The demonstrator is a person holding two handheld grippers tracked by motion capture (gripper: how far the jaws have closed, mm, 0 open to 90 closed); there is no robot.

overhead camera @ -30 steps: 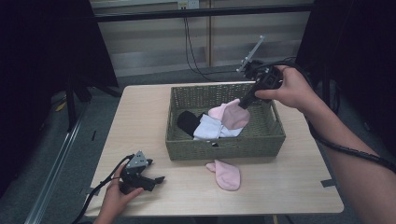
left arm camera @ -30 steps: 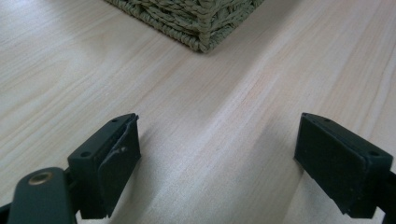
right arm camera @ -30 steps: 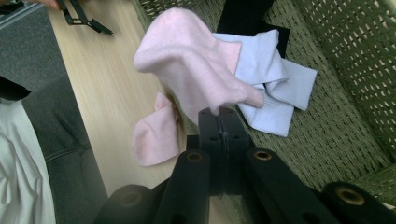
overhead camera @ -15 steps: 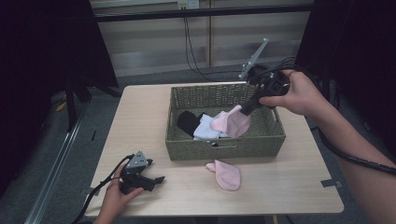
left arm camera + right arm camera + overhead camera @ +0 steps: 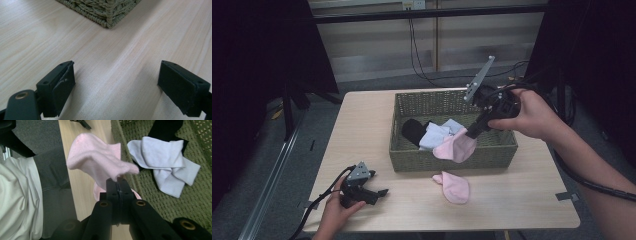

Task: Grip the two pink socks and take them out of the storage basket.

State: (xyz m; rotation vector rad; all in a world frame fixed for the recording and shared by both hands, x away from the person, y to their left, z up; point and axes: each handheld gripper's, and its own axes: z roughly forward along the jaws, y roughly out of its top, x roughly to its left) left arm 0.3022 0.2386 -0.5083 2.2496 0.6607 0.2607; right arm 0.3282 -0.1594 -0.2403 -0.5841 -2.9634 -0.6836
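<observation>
Pink sock (image 5: 97, 161) hangs pinched in the right tongs (image 5: 471, 131), clamped on its edge, drooping over the basket's (image 5: 452, 159) near wall. Just below lies its mate (image 5: 454, 186) on the tabletop (image 5: 522, 200), long axis toward the person. Left tongs (image 5: 374, 192), jaws apart, rest empty, well aside. Farther in the basket lie white socks (image 5: 165, 157).
</observation>
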